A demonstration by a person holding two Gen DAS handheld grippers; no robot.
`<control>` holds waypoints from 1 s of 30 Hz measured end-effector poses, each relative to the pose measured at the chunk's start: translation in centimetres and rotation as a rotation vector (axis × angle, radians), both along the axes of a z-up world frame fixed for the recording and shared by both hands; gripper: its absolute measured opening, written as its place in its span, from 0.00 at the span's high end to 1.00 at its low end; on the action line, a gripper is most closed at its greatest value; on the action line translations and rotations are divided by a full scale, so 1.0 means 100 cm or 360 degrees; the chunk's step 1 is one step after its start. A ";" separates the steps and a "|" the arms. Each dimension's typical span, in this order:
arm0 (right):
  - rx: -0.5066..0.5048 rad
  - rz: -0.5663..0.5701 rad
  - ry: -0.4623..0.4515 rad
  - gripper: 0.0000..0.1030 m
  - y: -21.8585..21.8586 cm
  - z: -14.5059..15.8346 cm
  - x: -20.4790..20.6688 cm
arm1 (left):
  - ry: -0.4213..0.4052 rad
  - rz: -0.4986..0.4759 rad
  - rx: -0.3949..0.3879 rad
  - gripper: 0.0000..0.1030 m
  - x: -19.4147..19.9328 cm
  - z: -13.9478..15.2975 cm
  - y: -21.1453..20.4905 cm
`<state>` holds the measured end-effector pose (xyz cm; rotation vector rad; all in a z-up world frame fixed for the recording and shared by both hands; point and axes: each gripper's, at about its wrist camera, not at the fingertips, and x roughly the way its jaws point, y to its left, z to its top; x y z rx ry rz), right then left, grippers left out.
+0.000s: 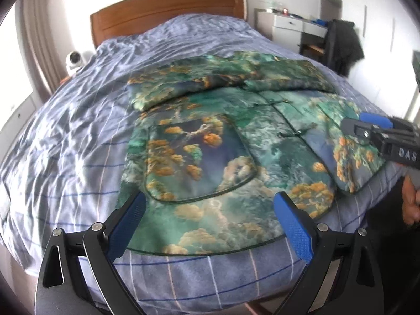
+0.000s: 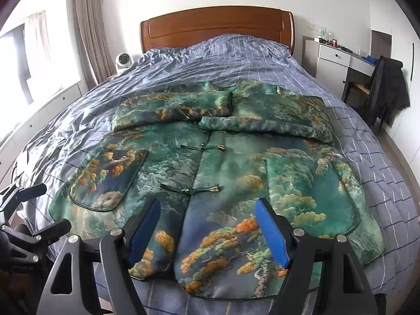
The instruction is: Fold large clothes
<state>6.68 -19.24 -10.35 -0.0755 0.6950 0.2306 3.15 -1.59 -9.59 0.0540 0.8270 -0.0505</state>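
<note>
A large green jacket printed with orange trees and clouds lies flat, front up, on the bed. Both sleeves are folded across its chest. It also shows in the right wrist view. My left gripper is open and empty, hovering over the jacket's lower left hem. My right gripper is open and empty over the hem at the front opening. The right gripper also shows at the right edge of the left wrist view.
The bed has a blue checked duvet and a wooden headboard. A white fan stands at its left. A white desk and a chair with a dark coat stand at the right.
</note>
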 end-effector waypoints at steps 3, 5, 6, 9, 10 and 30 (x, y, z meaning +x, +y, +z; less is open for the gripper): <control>0.0004 0.0023 -0.0007 0.26 0.007 -0.002 -0.003 | 0.0013 0.0043 -0.0038 0.05 0.003 -0.004 0.008; -0.0004 0.0041 -0.0013 0.26 0.010 -0.003 -0.007 | 0.0020 0.0071 -0.0038 0.05 0.005 -0.006 0.011; -0.0010 0.0048 -0.0019 0.26 0.011 -0.003 -0.009 | 0.0013 0.0077 -0.0044 0.05 0.007 -0.006 0.013; -0.0026 0.0049 -0.0039 0.26 0.011 -0.004 -0.013 | -0.0025 0.0109 -0.0029 0.05 0.017 0.001 0.026; -0.0030 0.0045 -0.0042 0.26 0.011 -0.004 -0.013 | -0.0060 0.0138 -0.0033 0.05 0.025 0.006 0.037; -0.0178 0.0081 0.0019 0.26 0.036 -0.007 -0.021 | 0.0188 0.0692 0.0067 0.00 0.239 -0.103 0.234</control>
